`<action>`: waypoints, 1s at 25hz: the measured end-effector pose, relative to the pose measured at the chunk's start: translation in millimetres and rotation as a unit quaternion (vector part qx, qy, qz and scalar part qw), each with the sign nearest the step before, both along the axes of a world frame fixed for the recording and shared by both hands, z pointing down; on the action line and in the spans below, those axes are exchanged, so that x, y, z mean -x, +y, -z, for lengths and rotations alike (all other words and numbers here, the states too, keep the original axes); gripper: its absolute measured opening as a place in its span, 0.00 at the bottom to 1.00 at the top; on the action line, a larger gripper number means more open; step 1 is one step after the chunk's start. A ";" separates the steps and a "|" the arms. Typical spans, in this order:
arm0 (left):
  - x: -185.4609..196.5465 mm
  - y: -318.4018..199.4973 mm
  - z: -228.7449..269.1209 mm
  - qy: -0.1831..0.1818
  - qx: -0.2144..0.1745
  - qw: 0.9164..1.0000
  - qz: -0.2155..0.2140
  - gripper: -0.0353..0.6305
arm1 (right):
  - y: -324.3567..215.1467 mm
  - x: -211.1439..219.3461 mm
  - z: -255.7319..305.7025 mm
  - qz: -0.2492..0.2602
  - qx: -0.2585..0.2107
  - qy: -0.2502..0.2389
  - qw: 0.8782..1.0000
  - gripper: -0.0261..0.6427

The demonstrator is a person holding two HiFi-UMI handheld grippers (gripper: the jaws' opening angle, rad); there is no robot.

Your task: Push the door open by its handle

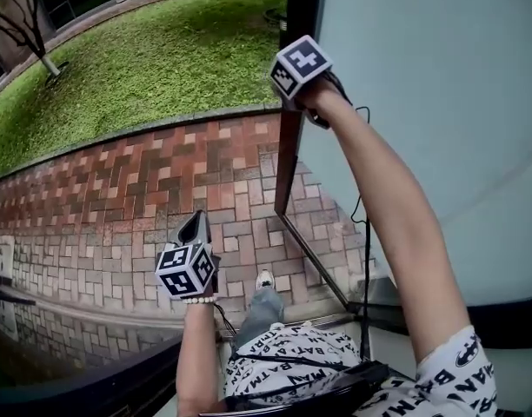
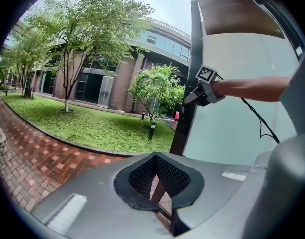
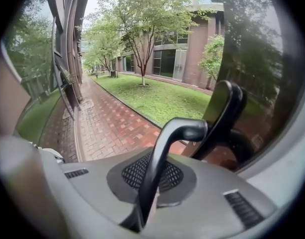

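Note:
The pale glass door (image 1: 440,102) with its dark frame (image 1: 290,155) stands swung outward on my right. My right gripper (image 1: 314,102) is stretched out at arm's length against it, and it also shows from the left gripper view as the right gripper (image 2: 195,94) at the door's edge. In the right gripper view its jaws are shut on the black lever handle (image 3: 162,158), which curves up out of the right gripper (image 3: 155,183). My left gripper (image 1: 195,226) hangs low in front of me over the bricks, away from the door. The left gripper (image 2: 157,178) is shut and holds nothing.
A red brick path (image 1: 118,198) runs past the doorway, with a lawn (image 1: 153,59) behind it. My leg and white shoe (image 1: 264,279) stand on the threshold. A black cable (image 1: 365,259) hangs from the right arm. A reflective glass wall (image 1: 31,328) lies at lower left. A bollard lamp (image 2: 152,130) stands on the grass.

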State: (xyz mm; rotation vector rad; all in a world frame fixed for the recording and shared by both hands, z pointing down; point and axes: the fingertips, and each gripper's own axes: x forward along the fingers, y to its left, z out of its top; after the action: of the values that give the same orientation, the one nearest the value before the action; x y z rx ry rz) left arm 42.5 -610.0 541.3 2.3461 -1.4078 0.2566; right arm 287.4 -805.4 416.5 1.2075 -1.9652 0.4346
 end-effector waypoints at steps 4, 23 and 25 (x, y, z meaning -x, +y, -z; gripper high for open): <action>-22.1 -22.2 -2.2 0.001 0.011 1.000 -0.014 0.03 | -22.5 -69.2 4.3 -0.041 0.007 -0.008 0.999 0.05; -73.7 -108.5 -28.9 -0.003 0.047 0.997 -0.069 0.03 | -39.4 -333.3 13.9 -0.223 -0.002 0.018 0.975 0.05; -74.4 -114.0 -30.8 -0.002 0.050 0.996 -0.072 0.03 | -35.6 -354.7 14.6 -0.237 0.001 0.033 0.971 0.05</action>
State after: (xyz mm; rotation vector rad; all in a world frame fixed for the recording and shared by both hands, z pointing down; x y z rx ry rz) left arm 116.9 -724.0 572.1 2.3683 -1.2005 0.3628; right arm 642.1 -841.0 402.0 1.6732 -1.6083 0.6250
